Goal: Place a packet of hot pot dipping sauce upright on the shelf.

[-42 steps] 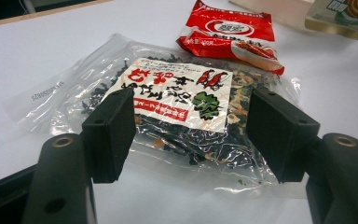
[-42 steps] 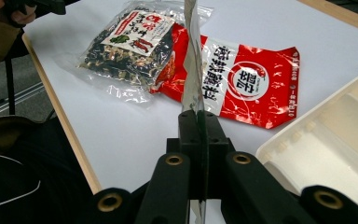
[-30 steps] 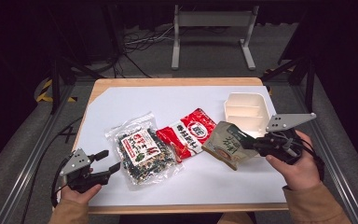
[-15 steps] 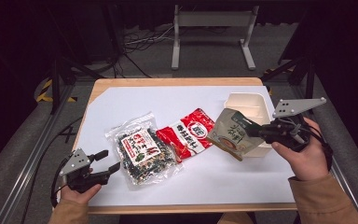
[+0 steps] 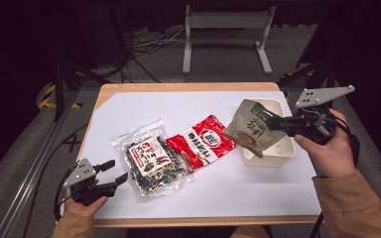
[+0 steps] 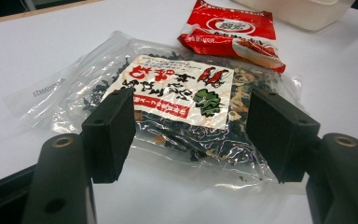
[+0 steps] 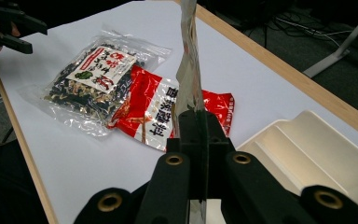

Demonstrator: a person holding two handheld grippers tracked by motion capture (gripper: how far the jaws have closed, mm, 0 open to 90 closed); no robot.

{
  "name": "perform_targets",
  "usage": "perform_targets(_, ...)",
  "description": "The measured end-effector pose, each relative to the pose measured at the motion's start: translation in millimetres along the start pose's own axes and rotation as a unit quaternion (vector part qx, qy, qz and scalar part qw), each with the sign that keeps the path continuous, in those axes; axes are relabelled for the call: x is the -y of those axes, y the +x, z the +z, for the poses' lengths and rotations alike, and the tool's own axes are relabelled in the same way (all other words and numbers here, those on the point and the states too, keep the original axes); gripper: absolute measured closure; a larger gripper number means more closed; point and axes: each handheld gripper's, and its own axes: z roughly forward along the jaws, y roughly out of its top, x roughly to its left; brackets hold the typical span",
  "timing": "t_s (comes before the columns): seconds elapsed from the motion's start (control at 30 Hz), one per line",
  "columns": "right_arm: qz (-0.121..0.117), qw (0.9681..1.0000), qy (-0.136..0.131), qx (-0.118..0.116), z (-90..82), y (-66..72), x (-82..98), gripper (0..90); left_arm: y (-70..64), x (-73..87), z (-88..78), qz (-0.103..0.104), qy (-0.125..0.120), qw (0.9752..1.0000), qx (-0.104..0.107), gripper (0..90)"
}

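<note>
A grey-green pouch (image 5: 250, 130) is held clamped on its edge by the right gripper (image 5: 282, 124), whose jaws are pressed tight together on the thin foil, as seen edge-on in the right gripper view (image 7: 189, 70); the pouch hangs clear of the table, over the near-left corner of the white tray (image 5: 288, 148). Judged from this, the work in hand is the moving of the packets into the tray, and it is at its first item: one pouch has been lifted but not yet set down, and the tray's compartments (image 7: 317, 154) are seen bare. Two packets are left on the sheet: a red packet (image 5: 202, 141) at about nine o'clock of the tray, and a clear bag of dark dried food (image 5: 151, 161) at eight o'clock of the red packet, overlapping its edge. The left gripper (image 5: 110, 177) is kept low at about nine o'clock of that bag, its jaws standing wide apart with nothing between them; in the left gripper view the bag (image 6: 177, 107) is seen lying just beyond them. The surface is a white sheet (image 5: 178, 106) laid on a wooden table (image 5: 178, 87), whose rim shows along the far side. The room is dark, with grey carpet, cables and a metal stand (image 5: 225, 29) at twelve o'clock.
</note>
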Motion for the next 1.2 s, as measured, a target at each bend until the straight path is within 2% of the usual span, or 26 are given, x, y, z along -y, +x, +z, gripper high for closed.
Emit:
perform_targets(0.43,-0.016,0.9997,0.009,0.018,8.5,-27.5,-8.0,89.9,0.2,1.1,-0.6,-0.004,-0.001,1.0000,0.003,33.3)
perform_targets(0.67,-0.011,0.9994,0.018,0.027,13.1,-42.2,-12.1,89.9,0.7,1.0,0.3,-0.004,0.000,1.0000,0.003,33.3)
perform_targets(1.1,-0.015,0.9990,0.024,0.035,19.0,-67.6,-16.5,89.9,1.3,1.1,1.4,-0.010,0.000,0.9999,0.005,33.3)
perform_targets(1.2,-0.020,0.9988,0.023,0.040,19.5,-73.6,-17.9,89.9,1.9,1.1,1.3,-0.005,0.001,1.0000,0.003,33.3)
